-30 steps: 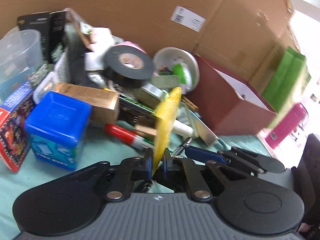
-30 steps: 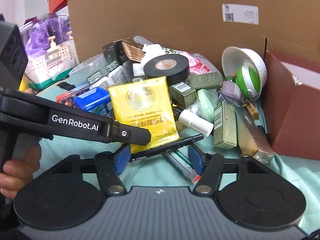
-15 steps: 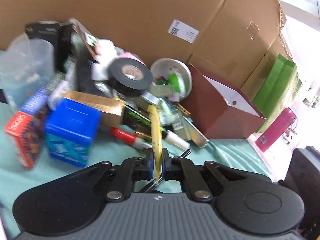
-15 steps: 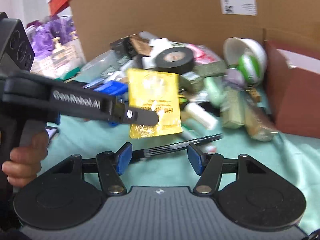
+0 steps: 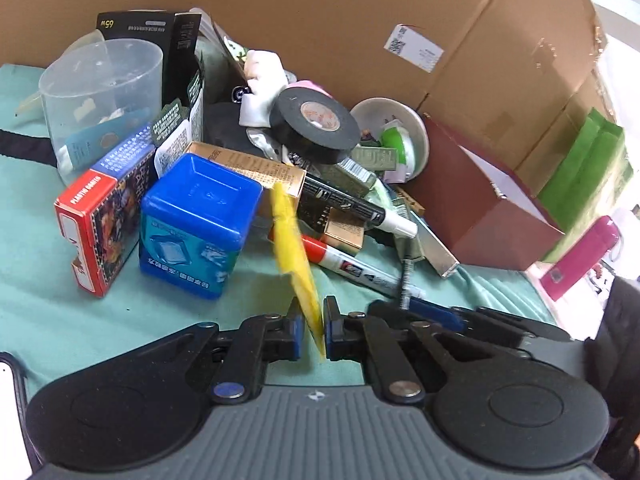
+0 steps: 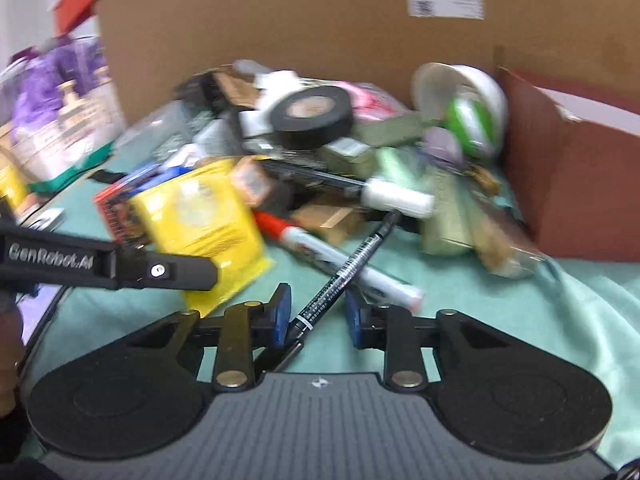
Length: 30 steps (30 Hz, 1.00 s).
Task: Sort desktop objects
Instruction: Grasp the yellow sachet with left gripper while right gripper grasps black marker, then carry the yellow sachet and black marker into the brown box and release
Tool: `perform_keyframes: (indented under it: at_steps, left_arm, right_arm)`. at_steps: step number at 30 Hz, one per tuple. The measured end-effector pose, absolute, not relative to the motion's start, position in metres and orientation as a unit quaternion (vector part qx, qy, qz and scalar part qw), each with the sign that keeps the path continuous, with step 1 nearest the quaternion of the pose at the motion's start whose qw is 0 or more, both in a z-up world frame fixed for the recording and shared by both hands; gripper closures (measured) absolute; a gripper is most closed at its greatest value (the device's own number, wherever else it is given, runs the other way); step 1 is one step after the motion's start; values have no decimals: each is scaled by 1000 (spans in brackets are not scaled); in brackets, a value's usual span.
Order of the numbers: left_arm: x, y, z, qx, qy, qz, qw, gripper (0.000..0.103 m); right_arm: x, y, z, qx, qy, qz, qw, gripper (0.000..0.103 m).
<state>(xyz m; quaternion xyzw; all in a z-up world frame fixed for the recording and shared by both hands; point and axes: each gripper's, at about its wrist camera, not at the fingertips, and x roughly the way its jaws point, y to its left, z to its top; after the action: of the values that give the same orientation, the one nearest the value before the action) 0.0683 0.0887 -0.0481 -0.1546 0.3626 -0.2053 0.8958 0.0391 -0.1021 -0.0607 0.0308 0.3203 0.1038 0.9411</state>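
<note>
We note a bench (image 5: pixel 48 300) under teal cloth, a large cardboard wall (image 5: pixel 320 20) behind, and bright daylight at far right.

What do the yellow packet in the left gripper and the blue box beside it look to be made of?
Yellow packet: likely glossy plastic or foil film, thin enough to show edge-on between the left gripper's pads.
Blue box: apparently hard moulded plastic, with a glossy recessed lid and a printed label.
</note>
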Motion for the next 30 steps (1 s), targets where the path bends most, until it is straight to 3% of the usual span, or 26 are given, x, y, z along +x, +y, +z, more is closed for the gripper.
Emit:
perform_keyframes:
  at_steps: [3,5,7,9,10,15,22,30]
  left_arm:
    - [72,85,-50,-159,367,-201,894,88]
    - [73,86,-49,-167,361,-188,898,68]
    - [75,88,-49,-174,358,-177,900,67]
    - [78,88,-49,-179,364,-177,897,71]
    - [79,88,-49,-179,369,-183,893,98]
    - [75,84,-46,-175,365,-186,895,98]
    - [74,71,-45,-161,374,-189,893,99]
    - [60,60,-22,-149,351,-233,894,99]
  right_arm:
    - [39,-102,-62,25,321,106,941,74]
    - [37,-99,-63,6,317,109,942,74]
    - [37,-96,-63,-9,315,116,942,71]
    - [34,-93,-64,-26,314,120,942,71]
    - [32,-91,-63,-35,314,124,941,72]
    - [21,-89,-59,-57,314,149,936,93]
    - [22,-91,-62,-58,312,154,936,92]
    - [8,-129,-42,29,296,181,937,96]
